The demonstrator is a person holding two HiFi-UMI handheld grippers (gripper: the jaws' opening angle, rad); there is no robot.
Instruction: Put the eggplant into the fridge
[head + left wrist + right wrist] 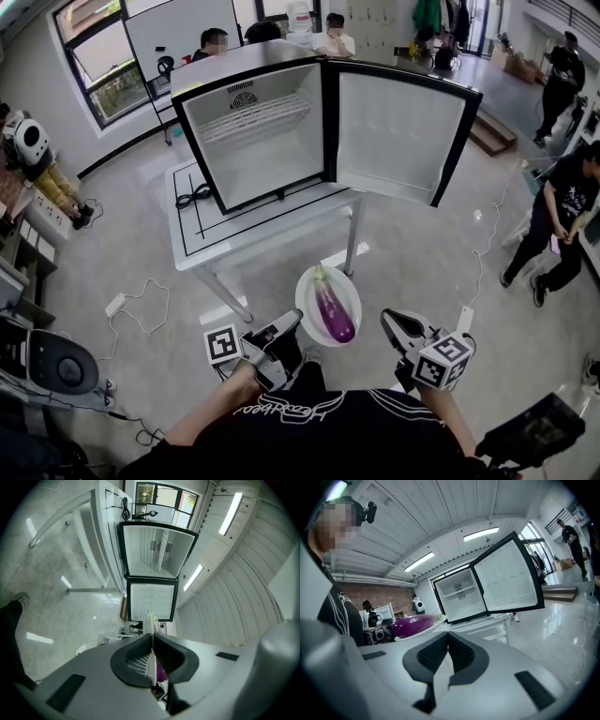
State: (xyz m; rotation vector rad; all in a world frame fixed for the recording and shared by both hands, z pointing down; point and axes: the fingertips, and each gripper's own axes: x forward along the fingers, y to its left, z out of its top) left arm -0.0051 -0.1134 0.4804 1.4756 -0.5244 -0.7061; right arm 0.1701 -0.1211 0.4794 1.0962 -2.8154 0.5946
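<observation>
A purple eggplant (333,309) lies on a white plate (305,284) carried at waist height in front of the table. My left gripper (295,324) is shut on the plate's left rim; in the left gripper view the thin white rim (149,620) runs between the closed pads, with the eggplant (162,671) just behind. My right gripper (390,324) hangs to the right of the plate, shut on nothing. In the right gripper view (447,641) the eggplant (412,624) shows to its left. The small fridge (253,141) stands on a white table (202,246), its door (398,131) swung wide open and its inside bare.
Cables and a power strip (115,304) lie on the floor left of the table. One person (553,220) stands at the right; others sit behind the fridge. Equipment (56,361) crowds the left edge, and a black case (534,433) sits at bottom right.
</observation>
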